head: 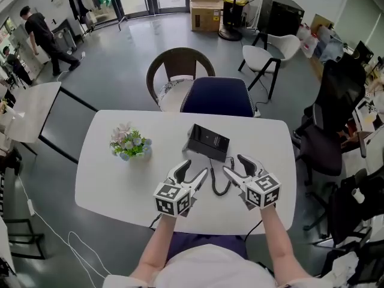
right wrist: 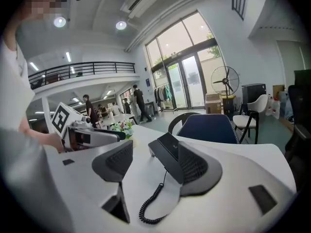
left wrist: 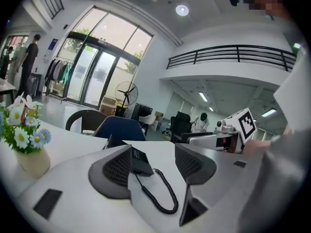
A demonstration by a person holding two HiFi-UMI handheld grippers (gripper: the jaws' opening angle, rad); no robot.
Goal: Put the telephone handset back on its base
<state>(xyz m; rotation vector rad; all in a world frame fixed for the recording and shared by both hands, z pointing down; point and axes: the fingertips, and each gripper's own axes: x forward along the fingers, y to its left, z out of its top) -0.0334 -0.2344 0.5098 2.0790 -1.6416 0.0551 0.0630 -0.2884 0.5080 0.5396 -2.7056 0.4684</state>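
Note:
The black telephone (head: pixel 207 141) lies on the white table (head: pixel 114 182), just beyond both grippers. It reads as one flat black block, and I cannot tell the handset apart from the base. Its coiled cord (head: pixel 218 183) loops toward me between the grippers. My left gripper (head: pixel 195 168) stands open near the table, left of the cord, nothing between its fingers. My right gripper (head: pixel 234 164) is open too, right of the cord. In the left gripper view the telephone (left wrist: pixel 141 162) and cord (left wrist: pixel 161 194) show between the jaws. The right gripper view shows the telephone (right wrist: pixel 165 151) partly behind the right jaw.
A small pot of flowers (head: pixel 129 143) stands on the table's left part. A blue chair (head: pixel 217 96) and a brown chair (head: pixel 177 71) are at the far edge. A black office chair (head: pixel 327 143) is to the right. People stand far off at the left.

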